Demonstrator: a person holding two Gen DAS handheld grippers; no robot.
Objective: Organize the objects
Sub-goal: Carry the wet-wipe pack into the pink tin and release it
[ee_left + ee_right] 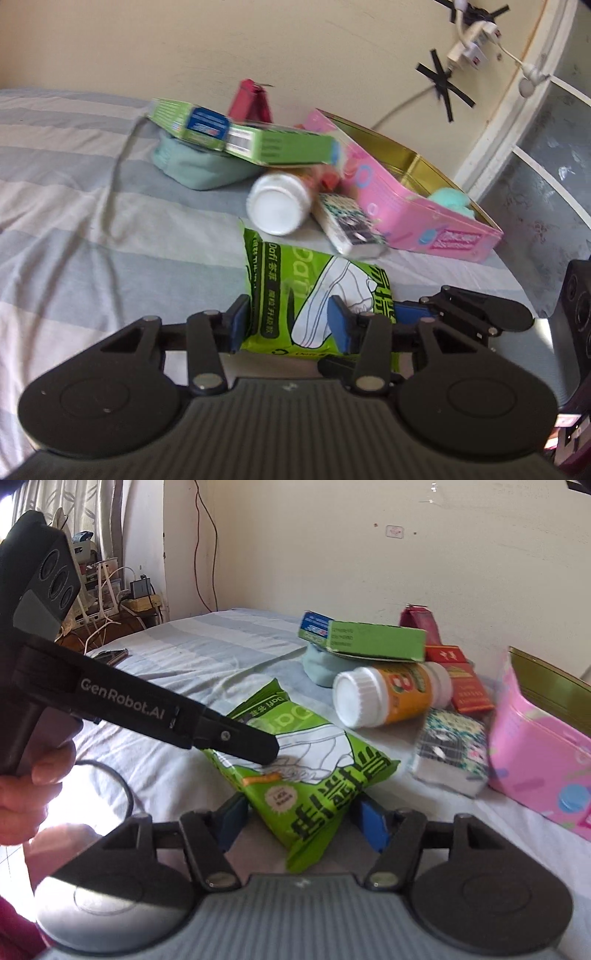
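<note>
Soft, light, crinkly green packet (295,295) lying just before the pink tin (424,218): left gripper (291,325) clamped across its near end, right gripper (301,821) straddling a corner, contact unclear; best pinched mid-body.

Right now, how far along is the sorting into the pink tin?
Early. Done: only a teal fluffy item lies in the pink tin. In hand: the green packet sits between the fingers of both the left gripper and right gripper; a firm grip isn't clear. Left: the pill bottle, green box, red box, tissue pack and teal pouch lie on the bed.
</note>
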